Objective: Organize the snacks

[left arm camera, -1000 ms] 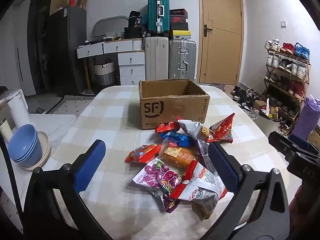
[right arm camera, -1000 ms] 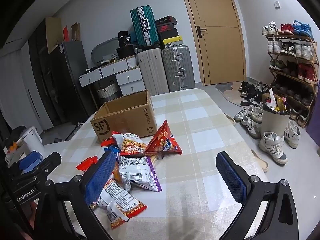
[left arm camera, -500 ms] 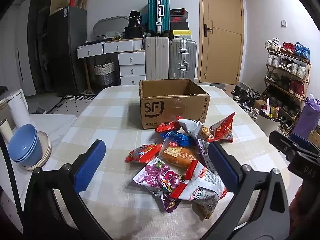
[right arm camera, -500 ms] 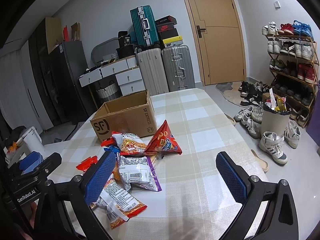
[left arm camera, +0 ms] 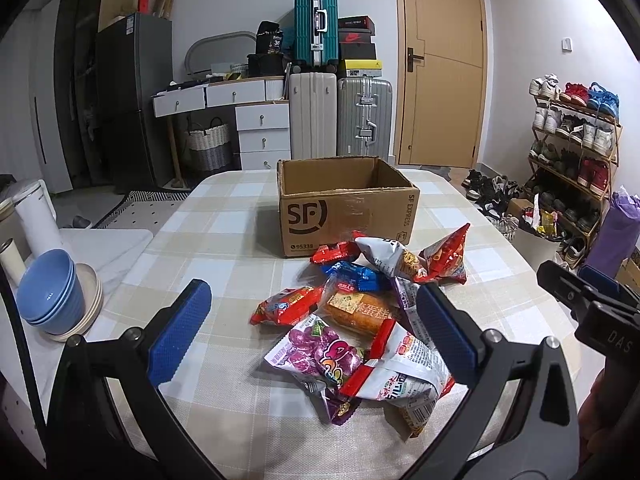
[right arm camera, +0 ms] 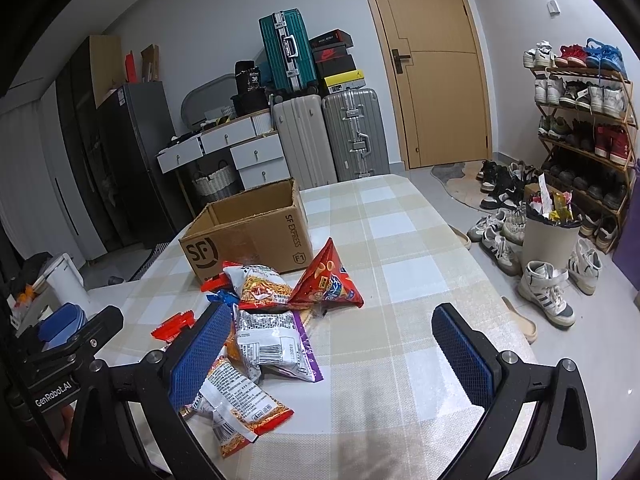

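Snacks point(left arm camera: 360, 316), a crinkly bright heap beside the open box point(left arm camera: 346, 206); both claws spread, unladen.

Snack pile point(left arm camera: 360, 312), cardboard box point(left arm camera: 344, 208), spread fingers point(left arm camera: 180, 332)

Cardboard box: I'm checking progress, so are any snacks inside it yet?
No: the cardboard box shows bare inner walls, and the snack packets lie on the table before it.

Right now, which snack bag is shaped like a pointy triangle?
The red puffed snack bag at the right edge of the pile, near the brown cardboard box. It stands up in a peak, while the other packets lie flat.
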The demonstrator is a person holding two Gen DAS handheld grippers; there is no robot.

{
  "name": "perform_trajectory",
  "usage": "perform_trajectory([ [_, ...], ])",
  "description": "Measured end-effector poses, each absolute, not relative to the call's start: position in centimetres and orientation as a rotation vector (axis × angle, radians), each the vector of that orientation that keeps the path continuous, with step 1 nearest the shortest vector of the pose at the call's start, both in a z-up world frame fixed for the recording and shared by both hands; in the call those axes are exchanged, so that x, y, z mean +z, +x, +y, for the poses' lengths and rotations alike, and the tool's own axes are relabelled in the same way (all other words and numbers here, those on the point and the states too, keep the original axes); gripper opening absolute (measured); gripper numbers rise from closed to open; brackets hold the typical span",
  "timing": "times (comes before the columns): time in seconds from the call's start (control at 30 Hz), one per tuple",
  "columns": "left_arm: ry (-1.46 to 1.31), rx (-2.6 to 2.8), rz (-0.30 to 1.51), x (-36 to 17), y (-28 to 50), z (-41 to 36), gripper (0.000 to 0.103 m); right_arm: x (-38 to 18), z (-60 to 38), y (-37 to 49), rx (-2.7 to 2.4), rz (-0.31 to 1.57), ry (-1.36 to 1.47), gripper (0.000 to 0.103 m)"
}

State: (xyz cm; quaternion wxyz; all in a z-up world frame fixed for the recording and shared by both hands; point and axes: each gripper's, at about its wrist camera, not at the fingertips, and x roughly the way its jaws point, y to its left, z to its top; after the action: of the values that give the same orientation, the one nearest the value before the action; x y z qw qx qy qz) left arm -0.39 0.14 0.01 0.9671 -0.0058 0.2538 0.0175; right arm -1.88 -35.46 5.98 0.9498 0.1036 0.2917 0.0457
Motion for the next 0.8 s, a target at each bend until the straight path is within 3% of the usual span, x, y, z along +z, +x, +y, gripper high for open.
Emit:
perform_trajectory([
  [0.8, -0.01, 0.037, 0.515, 0.06, -0.4, 0.0, 0.102, 5.91, -35.56, -1.86, 0.093, 0.598, 0.212, 0.102],
])
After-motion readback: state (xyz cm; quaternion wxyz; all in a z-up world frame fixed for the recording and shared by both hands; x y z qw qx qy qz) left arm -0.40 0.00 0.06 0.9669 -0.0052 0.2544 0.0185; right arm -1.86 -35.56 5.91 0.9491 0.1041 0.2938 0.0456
